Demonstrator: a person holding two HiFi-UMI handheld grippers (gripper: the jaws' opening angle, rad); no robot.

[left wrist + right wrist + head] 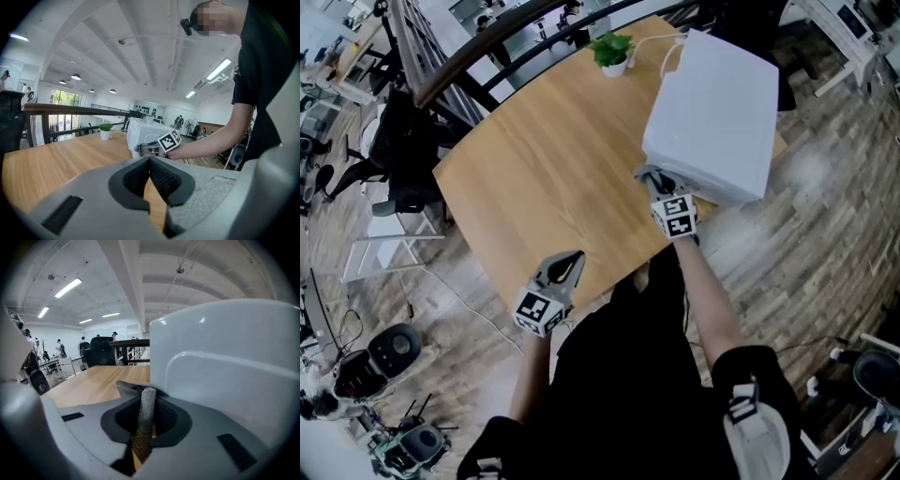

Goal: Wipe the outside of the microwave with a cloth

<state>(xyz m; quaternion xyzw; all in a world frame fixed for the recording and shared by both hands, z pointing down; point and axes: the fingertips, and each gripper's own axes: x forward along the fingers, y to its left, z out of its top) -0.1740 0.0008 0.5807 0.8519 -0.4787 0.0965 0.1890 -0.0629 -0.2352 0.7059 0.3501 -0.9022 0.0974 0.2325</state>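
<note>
Microwave point(712, 112): white, standing at one corner of the table point(544, 159); its top and one side face show in the head view. Right gripper point(145, 401): jaws clamped on a folded grey cloth point(146, 416), a strip of which stands up between the pads. This gripper sits right against the microwave's near lower side, with the cloth at the white wall (actual contact cannot be confirmed).

Judgement: the cloth is pinched in a tight fold so that a firm edge can be pressed on the casing and dragged along it. The near side face looks to be the panel in hand. Nothing shows whether the top has been wiped.

Left gripper point(567, 265): jaws together with nothing between them, held low over the table edge, well apart from the microwave. It appears parked to leave the wiping arm free.

Surface: pale wood, bare between the microwave and the left gripper. A small plant point(612, 49) stands just beyond the microwave's far corner, and a white cable point(661, 47) runs from behind the microwave toward it.

Room: open office, with a plank floor point(825, 216) beside the microwave, a dark railing point(469, 56) past the table's far side, and chairs beyond that
</note>
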